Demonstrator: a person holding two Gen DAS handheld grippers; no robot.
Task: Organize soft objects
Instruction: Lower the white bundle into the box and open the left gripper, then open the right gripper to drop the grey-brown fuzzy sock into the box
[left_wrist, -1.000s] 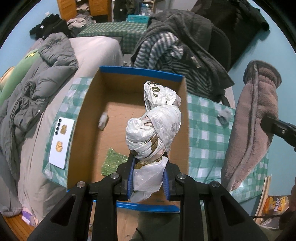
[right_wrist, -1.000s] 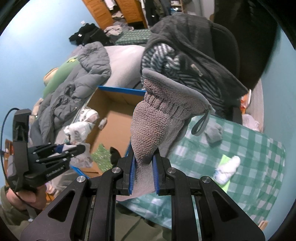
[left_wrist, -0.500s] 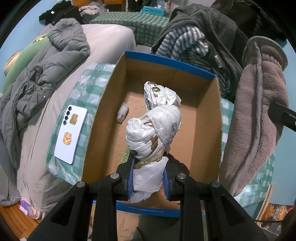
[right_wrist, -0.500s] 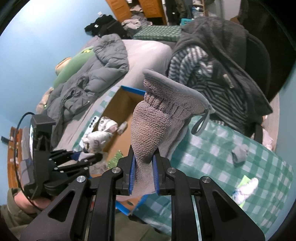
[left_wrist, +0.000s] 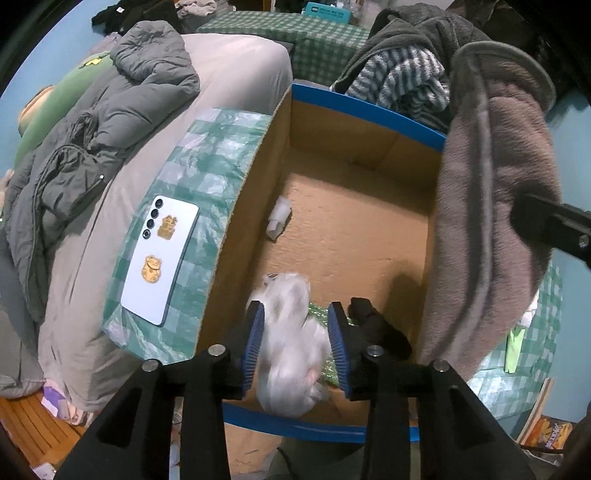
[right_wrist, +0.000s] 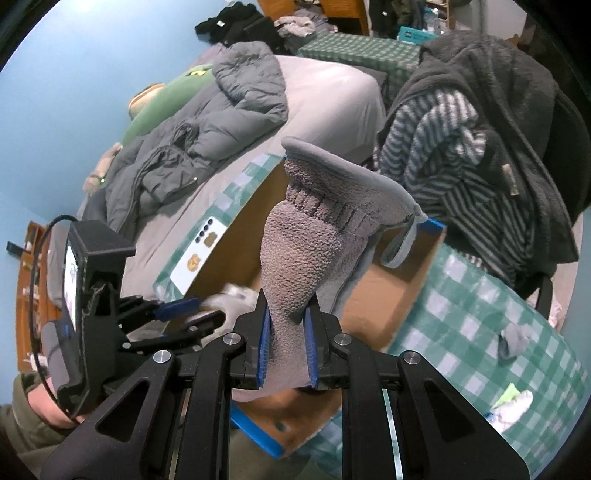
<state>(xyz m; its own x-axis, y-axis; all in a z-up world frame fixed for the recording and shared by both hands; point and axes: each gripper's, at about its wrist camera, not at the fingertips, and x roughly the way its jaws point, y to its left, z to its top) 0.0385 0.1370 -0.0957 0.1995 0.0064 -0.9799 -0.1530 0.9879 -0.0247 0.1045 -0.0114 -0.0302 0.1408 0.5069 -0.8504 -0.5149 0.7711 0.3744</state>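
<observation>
1. L gripper (left_wrist: 295, 343) w/ jaws spread wide; white plastic-bag bundle (left_wrist: 291, 347) sits blurred between the blue pads, looks loose, not pinched; can't tell if it touches either pad; bundle is over the near end of the cardboard box (left_wrist: 354, 236), just inside the blue-taped front edge.
2. R gripper (right_wrist: 287, 350) clamped tight on grey fleece mitt (right_wrist: 314, 236) at its narrow end; mitt stands up from the jaws, long axis along the fingers, wide cuff end farthest out w/ a hang loop.
3. Key relation: in L wrist view the mitt (left_wrist: 491, 206) hangs at the box's right wall, right beside the opening; R gripper is the nearer one; judging from this, next move needs a short shift leftward over the box floor, then release.
4. Materials: mitt = thick nubbly pile, floppy, smooth bound cuff; bundle = thin crinkly film, knotted, light; box = stiff brown corrugated, blue rim.
5. Already in box: small white scrap (left_wrist: 279, 218), green patterned item (left_wrist: 318, 312), black soft item (left_wrist: 373, 325); phone (left_wrist: 159, 258) lies on the checked cloth (left_wrist: 218, 147) left of box.
</observation>
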